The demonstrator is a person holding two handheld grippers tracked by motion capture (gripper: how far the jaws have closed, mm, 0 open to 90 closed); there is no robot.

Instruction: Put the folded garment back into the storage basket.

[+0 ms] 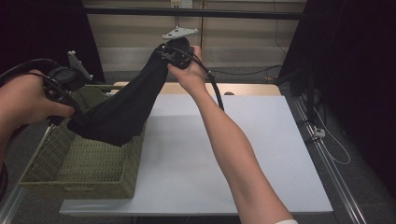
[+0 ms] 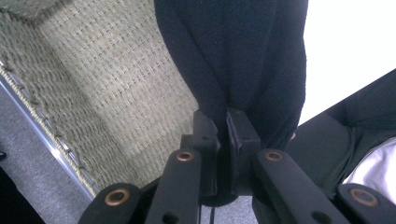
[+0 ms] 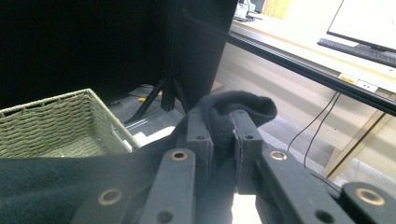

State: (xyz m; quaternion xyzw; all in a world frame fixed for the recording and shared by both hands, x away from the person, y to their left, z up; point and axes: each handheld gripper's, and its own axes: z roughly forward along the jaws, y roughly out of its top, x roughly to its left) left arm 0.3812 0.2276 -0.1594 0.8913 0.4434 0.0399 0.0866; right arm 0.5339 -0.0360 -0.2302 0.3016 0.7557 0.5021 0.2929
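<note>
A black cloth (image 1: 126, 109) hangs stretched in the air between my two grippers, above the right side of a green woven basket (image 1: 74, 163). My left gripper (image 1: 74, 114) is shut on the cloth's lower left end, over the basket; in the left gripper view the jaws pinch a fold of the black cloth (image 2: 233, 60). My right gripper (image 1: 164, 52) is raised high at the back and shut on the upper end; the right gripper view shows the black cloth (image 3: 236, 105) looped over its closed jaws.
The basket stands at the left edge of a white table (image 1: 196, 158). A wooden strip (image 1: 247, 88) runs along the table's far edge. Dark curtains flank both sides. Cables (image 1: 334, 140) lie on the floor at the right.
</note>
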